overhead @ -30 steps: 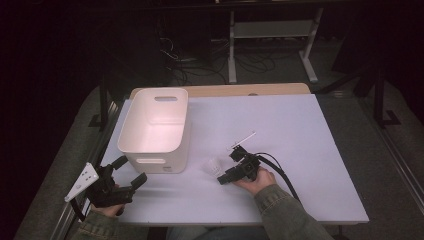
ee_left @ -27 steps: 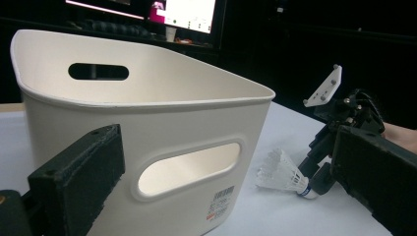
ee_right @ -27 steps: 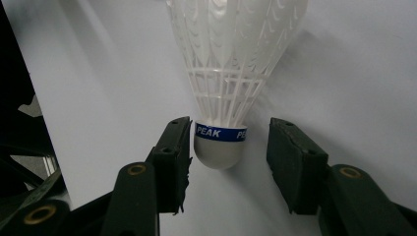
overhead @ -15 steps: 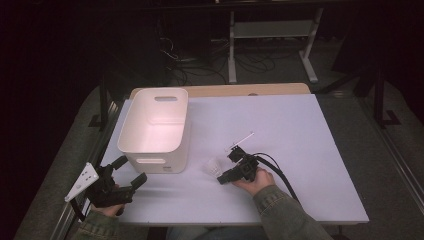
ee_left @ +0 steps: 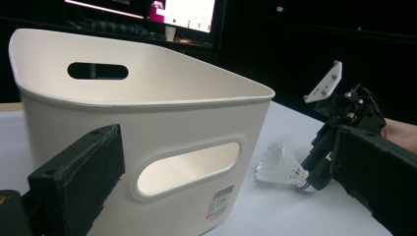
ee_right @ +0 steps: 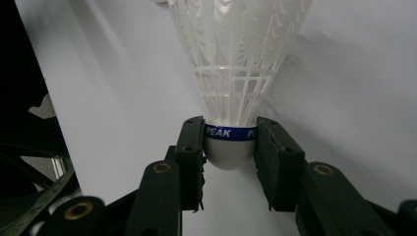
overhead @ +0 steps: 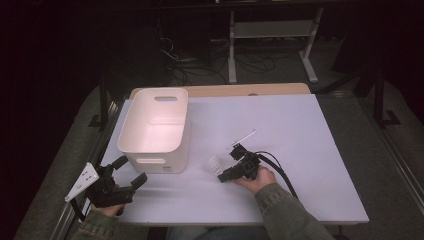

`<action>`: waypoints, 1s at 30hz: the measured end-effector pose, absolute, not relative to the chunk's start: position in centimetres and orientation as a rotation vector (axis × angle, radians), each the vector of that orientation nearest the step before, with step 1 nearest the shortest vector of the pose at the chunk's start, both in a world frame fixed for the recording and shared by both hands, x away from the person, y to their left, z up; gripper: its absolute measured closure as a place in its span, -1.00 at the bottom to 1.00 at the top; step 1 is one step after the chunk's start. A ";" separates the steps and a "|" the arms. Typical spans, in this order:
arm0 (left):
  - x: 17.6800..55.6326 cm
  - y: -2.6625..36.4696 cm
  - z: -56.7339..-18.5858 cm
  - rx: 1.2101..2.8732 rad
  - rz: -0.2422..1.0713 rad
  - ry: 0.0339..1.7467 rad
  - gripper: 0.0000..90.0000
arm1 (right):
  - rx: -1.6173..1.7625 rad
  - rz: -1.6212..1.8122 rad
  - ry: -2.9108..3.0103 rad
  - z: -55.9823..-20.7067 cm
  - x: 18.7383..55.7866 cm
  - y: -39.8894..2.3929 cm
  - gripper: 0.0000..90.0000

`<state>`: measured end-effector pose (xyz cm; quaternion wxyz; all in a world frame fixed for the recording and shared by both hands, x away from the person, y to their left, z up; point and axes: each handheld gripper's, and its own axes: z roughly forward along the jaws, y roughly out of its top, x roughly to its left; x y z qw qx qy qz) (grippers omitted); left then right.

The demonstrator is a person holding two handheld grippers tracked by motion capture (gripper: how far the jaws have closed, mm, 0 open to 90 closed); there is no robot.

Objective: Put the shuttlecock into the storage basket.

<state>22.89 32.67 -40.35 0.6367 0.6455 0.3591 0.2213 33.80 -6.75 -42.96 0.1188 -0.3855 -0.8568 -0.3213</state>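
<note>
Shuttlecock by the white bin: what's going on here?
A person works at a white table with tongs in each hand. The right tongs have just closed on the cork end of a white shuttlecock, at its blue band, with its skirt pointing away. It sits low by the table, just right of the white bin. The left tongs stand open with nothing between them, near the bin's front left corner. The shuttlecock is not yet in the bin.

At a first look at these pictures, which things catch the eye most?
The white shuttlecock, its cork nose clamped in the right hand-held gripper, lies low on the white table. Left of it stands a large white bin, and the left hand-held gripper waits open at the table's near-left corner.
</note>
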 end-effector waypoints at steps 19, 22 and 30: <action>22.9 32.6 -40.4 1.473 0.507 0.825 -1.00 | -1.134 -1.058 -2.500 -39.7 34.3 -8.2 0.41; 22.9 32.5 -40.4 1.462 0.503 0.828 -1.00 | -1.126 -1.070 -2.508 -39.2 34.4 -8.4 0.41; 22.9 32.6 -40.4 1.465 0.503 0.828 -1.00 | -1.108 -1.112 -2.527 -37.8 34.5 -8.7 0.41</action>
